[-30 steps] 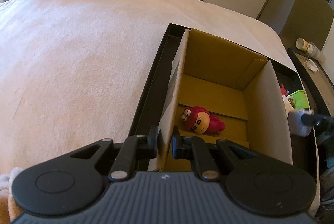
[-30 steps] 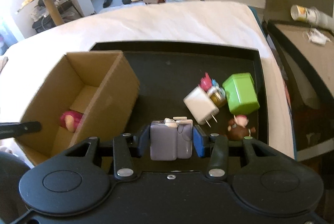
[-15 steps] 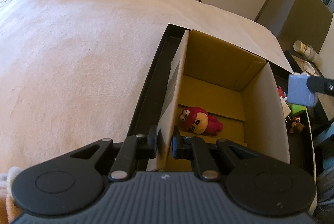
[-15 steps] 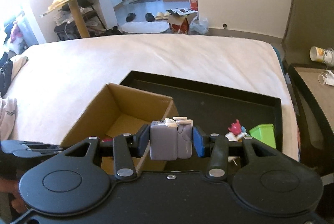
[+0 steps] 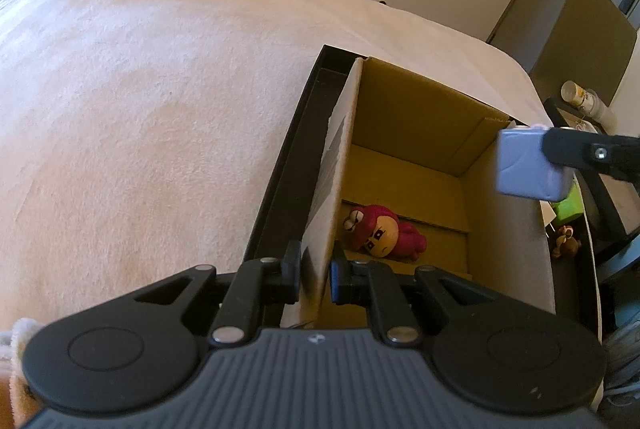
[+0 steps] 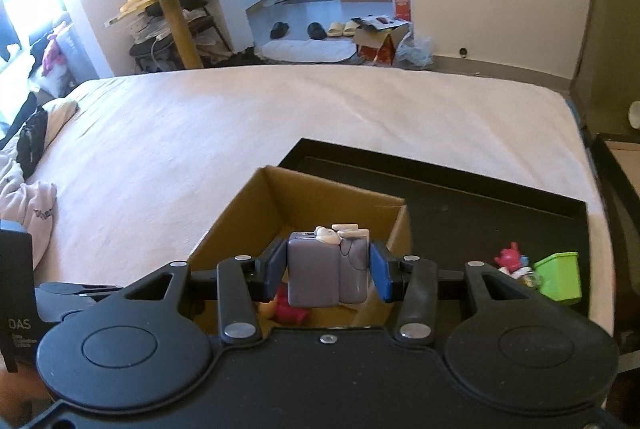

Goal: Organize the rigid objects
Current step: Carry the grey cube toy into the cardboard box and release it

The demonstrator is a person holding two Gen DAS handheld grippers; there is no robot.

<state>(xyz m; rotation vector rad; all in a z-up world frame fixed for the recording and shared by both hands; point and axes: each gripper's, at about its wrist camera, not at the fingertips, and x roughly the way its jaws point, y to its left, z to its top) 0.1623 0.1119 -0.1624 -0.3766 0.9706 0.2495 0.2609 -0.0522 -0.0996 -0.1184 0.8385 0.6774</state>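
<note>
An open cardboard box (image 5: 416,117) (image 6: 312,201) stands in a black tray (image 5: 288,165) (image 6: 480,197) on a bed. My left gripper (image 5: 315,275) is shut on the box's near left wall. A pink-hooded doll (image 5: 380,232) lies on the box floor; a bit of it shows in the right wrist view (image 6: 290,311). My right gripper (image 6: 328,269) is shut on a lavender block-shaped gadget (image 6: 326,267) with a small white part on top. In the left wrist view that gadget (image 5: 528,165) hangs over the box's right wall.
A green cube (image 6: 560,275), a small red toy (image 6: 508,257) and a brown figure (image 5: 566,239) lie in the tray right of the box. The white bedspread (image 5: 140,109) spreads out to the left. A dark side table (image 6: 616,165) stands beyond the bed's right edge.
My right gripper rose from the tray with the lavender gadget and moved left to the box. The left gripper kept its hold on the box wall.
</note>
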